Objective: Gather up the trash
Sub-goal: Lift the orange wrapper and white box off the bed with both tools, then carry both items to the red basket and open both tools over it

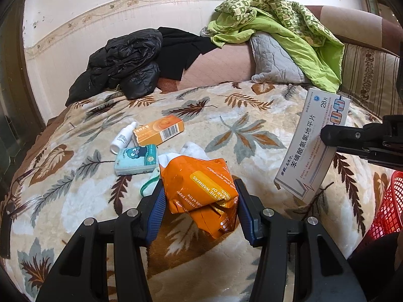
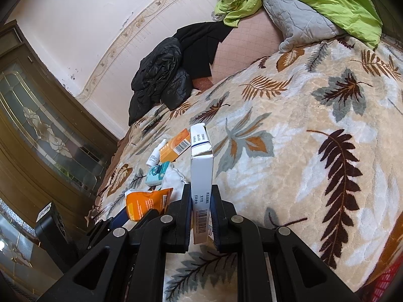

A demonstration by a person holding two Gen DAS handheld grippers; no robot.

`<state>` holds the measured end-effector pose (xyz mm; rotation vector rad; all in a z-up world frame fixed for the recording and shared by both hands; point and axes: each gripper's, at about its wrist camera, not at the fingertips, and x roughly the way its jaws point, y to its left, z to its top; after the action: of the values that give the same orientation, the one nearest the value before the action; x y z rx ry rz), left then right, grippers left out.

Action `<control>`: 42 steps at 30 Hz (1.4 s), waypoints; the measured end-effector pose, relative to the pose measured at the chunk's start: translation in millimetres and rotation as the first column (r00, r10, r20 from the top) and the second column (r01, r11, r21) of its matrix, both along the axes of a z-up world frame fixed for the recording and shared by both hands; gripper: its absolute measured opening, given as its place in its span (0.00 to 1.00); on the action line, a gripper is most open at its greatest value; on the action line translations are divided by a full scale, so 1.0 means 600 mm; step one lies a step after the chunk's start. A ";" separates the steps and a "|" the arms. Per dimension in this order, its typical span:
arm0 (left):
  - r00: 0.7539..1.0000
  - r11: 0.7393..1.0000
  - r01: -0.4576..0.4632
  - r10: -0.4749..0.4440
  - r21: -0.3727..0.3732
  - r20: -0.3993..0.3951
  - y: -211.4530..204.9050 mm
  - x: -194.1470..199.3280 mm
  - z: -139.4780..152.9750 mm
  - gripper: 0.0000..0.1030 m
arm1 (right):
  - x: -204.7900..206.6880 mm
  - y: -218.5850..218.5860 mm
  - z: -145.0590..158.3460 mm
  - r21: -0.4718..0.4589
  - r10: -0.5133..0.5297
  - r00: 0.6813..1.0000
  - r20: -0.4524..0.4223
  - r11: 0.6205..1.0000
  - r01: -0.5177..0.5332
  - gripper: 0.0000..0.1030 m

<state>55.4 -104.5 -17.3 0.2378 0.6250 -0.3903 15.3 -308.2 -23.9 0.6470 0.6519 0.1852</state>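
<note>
Open blanket (image 2: pixel 314 130) lies rightward; left gripper (image 1: pixel 199 201) jaws pinch the orange packet (image 1: pixel 201 188), right gripper (image 2: pixel 201 206) jaws clamp the white box (image 2: pixel 201 176).

Soft, even daylight across both my wrist views, no harsh shadows.
Fisheye bends the wall border (image 1: pixel 105 10) and door (image 2: pixel 37 125) at my edges; black vignette rings each frame, a pale sheen sits on the blanket (image 2: pixel 302 151), focus stays crisp centrally.

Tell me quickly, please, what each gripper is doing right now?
Left gripper: shut on the orange packet.
Right gripper: shut on the white box.
</note>
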 end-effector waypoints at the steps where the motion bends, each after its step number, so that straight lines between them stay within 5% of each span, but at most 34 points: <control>1: 1.000 1.000 -0.001 0.001 0.002 0.001 -0.001 -0.001 0.000 0.49 | -0.001 0.000 0.000 -0.002 -0.002 1.000 0.000 1.000 0.002 0.14; 16: 0.997 0.992 0.077 -0.079 -0.095 -0.020 0.006 -0.009 0.012 0.49 | -0.080 -0.054 0.038 0.012 -0.078 0.997 0.011 0.997 0.078 0.14; 26: 0.947 0.932 0.256 -0.295 -0.257 -0.124 -0.052 -0.049 0.042 0.49 | -0.230 -0.156 0.064 -0.017 -0.243 0.970 -0.008 0.970 0.243 0.14; 31: 0.883 0.872 0.400 -0.449 -0.281 -0.138 -0.144 -0.099 0.070 0.49 | -0.313 -0.217 0.054 -0.025 -0.354 0.934 -0.054 0.935 0.353 0.14; 42: 0.633 0.687 0.661 -0.726 -0.302 -0.269 -0.374 -0.232 0.062 0.51 | -0.462 -0.307 0.025 -0.099 -0.552 0.820 -0.154 0.834 0.543 0.16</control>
<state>-83.9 -328.9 19.6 0.2329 0.8557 -1.2781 -261.9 -492.2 -9.0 0.7834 0.6114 -0.4338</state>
